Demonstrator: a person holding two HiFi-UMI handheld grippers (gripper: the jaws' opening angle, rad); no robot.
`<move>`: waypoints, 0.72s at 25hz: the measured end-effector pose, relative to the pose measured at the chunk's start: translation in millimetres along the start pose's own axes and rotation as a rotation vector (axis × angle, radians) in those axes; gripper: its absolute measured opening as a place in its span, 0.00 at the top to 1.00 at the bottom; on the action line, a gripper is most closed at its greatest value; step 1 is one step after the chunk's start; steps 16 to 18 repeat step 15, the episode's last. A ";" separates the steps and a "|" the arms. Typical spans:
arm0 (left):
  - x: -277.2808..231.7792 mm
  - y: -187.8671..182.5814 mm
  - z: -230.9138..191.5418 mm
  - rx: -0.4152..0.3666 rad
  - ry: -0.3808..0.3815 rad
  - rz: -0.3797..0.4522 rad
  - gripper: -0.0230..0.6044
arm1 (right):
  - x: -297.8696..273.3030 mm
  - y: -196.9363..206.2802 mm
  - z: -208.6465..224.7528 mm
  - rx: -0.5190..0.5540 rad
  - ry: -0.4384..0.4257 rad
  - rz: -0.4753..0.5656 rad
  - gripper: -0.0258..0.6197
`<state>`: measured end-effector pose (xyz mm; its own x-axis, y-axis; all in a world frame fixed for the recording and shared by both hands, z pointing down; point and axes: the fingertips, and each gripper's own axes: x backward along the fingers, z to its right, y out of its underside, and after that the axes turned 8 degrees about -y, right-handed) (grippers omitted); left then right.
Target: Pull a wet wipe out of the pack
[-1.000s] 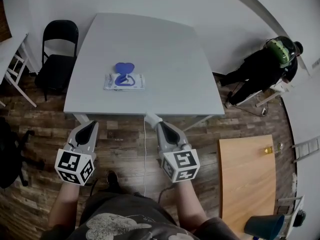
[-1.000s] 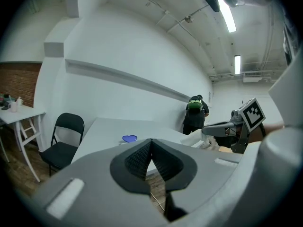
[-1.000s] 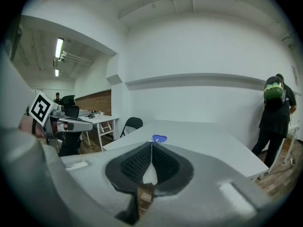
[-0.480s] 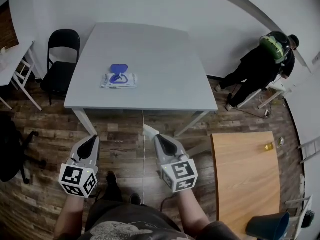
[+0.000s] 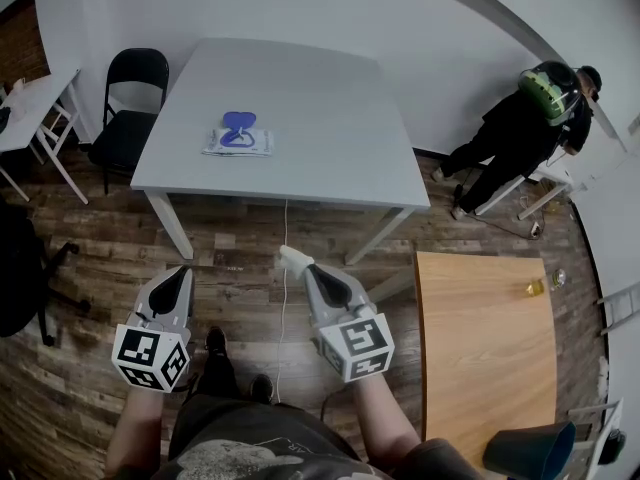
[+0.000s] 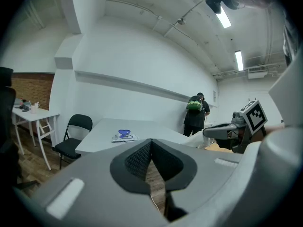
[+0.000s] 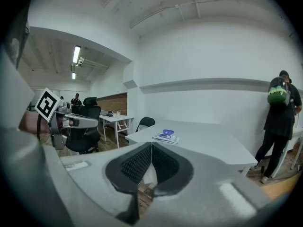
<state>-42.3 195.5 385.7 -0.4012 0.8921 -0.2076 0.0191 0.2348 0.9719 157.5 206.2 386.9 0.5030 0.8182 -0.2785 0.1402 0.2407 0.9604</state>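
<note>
The wet wipe pack (image 5: 238,141) lies on the grey table (image 5: 330,118) near its left front corner, with its blue lid flipped up. It also shows in the left gripper view (image 6: 125,136) and the right gripper view (image 7: 165,136). Both grippers hang over the wooden floor, well short of the table. My right gripper (image 5: 306,268) is shut on a white wet wipe (image 5: 291,258) that sticks out past its tip; the wipe (image 7: 148,174) shows pinched between the pads. My left gripper (image 5: 181,272) is shut with nothing in it.
A black chair (image 5: 130,108) stands left of the table, beside a white desk (image 5: 30,98). At the right, a person with a green backpack (image 5: 530,128) bends over. A wooden tabletop (image 5: 480,348) is close on my right. A cable (image 5: 285,298) runs across the floor.
Both grippers have drawn back from the table, which now sits farther off. The white wipe stays pinched in the right gripper. The left gripper stays shut and bare.
</note>
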 end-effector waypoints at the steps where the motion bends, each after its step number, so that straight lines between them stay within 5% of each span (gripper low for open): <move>1: 3.4 1.8 1.9 0.001 -0.002 0.000 0.93 | 3.3 2.0 -1.4 0.000 -0.003 0.000 0.97; 18: 21.6 9.4 9.6 -0.001 -0.019 0.007 0.93 | 19.8 13.5 -10.6 -0.005 -0.013 -0.001 0.97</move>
